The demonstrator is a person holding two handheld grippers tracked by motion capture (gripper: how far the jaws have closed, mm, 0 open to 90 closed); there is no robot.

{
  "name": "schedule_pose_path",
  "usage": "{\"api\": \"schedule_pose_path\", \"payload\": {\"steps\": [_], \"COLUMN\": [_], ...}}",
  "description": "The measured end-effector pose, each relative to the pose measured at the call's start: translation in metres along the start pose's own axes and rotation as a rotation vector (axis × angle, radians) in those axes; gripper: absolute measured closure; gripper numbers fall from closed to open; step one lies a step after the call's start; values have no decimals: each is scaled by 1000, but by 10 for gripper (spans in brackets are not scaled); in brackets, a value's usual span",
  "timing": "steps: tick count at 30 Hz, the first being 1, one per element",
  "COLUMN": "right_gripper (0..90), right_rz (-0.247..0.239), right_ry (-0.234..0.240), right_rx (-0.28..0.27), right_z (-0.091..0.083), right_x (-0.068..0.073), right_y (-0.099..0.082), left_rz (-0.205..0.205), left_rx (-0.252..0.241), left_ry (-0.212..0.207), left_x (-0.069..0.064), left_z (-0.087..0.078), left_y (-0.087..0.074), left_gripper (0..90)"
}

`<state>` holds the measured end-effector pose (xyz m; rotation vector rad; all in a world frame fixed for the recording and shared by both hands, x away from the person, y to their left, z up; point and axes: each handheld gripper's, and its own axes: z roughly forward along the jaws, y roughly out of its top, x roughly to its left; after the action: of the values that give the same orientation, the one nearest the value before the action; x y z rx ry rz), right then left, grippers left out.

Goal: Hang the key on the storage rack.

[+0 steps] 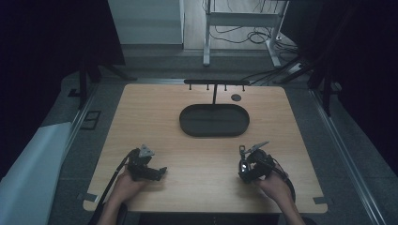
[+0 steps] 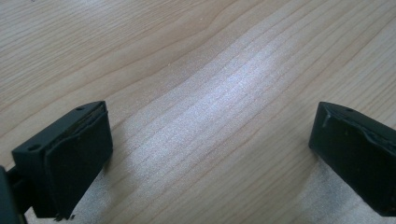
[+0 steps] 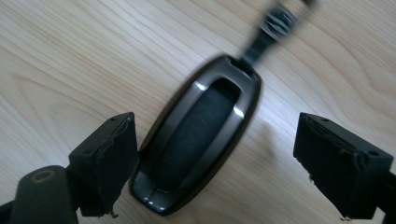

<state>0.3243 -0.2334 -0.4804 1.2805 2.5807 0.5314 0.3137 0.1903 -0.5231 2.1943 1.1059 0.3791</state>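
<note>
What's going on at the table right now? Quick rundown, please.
Left gripper open, nothing between fingers. Right gripper open, aimed at black oval tray. Rack behind tray. Nothing in the way.

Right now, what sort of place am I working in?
Probably a lab or recording workspace, not a home: a bare wooden table ringed by dark curtains, a metal equipment frame with loose cables on the floor behind.

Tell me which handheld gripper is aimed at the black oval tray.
The right gripper: the black oval tray lies ahead between its open jaws in its own view. The left gripper, also open, faces bare light wooden table.
</note>
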Motion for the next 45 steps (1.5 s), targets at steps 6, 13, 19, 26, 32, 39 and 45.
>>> {"api": "schedule_pose_path", "payload": {"steps": [6,13,19,26,32,39,45], "right_gripper": [296,423,456,486,487,489,489], "right_rz": [23,3,-15,-68,-91,-100,-93], "right_ry": [24,41,71,60,78,77,84], "right_rx": [69,175,345,344,314,270,242], "right_z": [0,3,15,15,8,-9,-23], "right_x": [-8,-7,-11,-14,-18,-24,-30], "right_y": [4,26,39,42,41,46,54], "left_rz": [0,0,0,0,0,0,0], "left_rx": [0,3,2,2,2,2,2], "left_ry": [0,0,0,0,0,0,0], "left_x": [0,0,0,0,0,0,0], "left_z": [0,0,0,0,0,0,0], "left_y": [0,0,0,0,0,0,0], "left_gripper": [0,0,0,0,0,0,0]}}
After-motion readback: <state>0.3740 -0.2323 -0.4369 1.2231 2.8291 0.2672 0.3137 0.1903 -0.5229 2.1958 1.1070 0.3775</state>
